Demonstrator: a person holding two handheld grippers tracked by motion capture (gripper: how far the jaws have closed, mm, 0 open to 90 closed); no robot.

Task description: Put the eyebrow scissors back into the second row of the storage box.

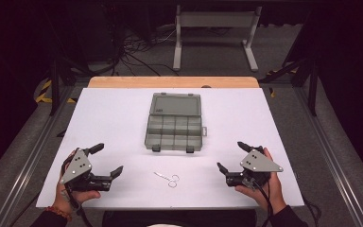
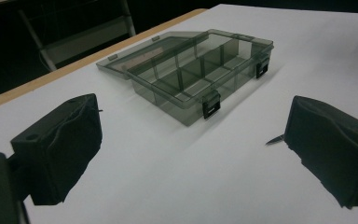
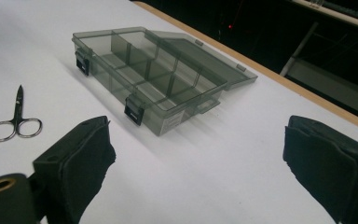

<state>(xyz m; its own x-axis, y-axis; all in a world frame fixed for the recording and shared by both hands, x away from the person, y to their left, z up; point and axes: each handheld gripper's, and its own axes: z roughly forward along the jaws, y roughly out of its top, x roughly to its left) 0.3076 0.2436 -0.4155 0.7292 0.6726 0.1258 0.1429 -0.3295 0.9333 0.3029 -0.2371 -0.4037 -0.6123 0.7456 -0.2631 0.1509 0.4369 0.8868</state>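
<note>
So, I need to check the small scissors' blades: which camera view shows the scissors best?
The right gripper view: the scissors lie whole and close, blades shut, both finger loops clear. The high view shows the scissors whole but tiny. In the left gripper view just the tip peeks past a jaw.

light: bright on white table (image 1: 123,123) | surroundings: dark | shadows: soft | gripper views: near edges slightly blurred

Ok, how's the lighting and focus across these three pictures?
High view: white table evenly lit, surroundings dark, small scissors slightly soft. Left gripper view: organizer box sharp, near black pads blurred. Right gripper view: box casts a soft shadow, background dark.
</note>
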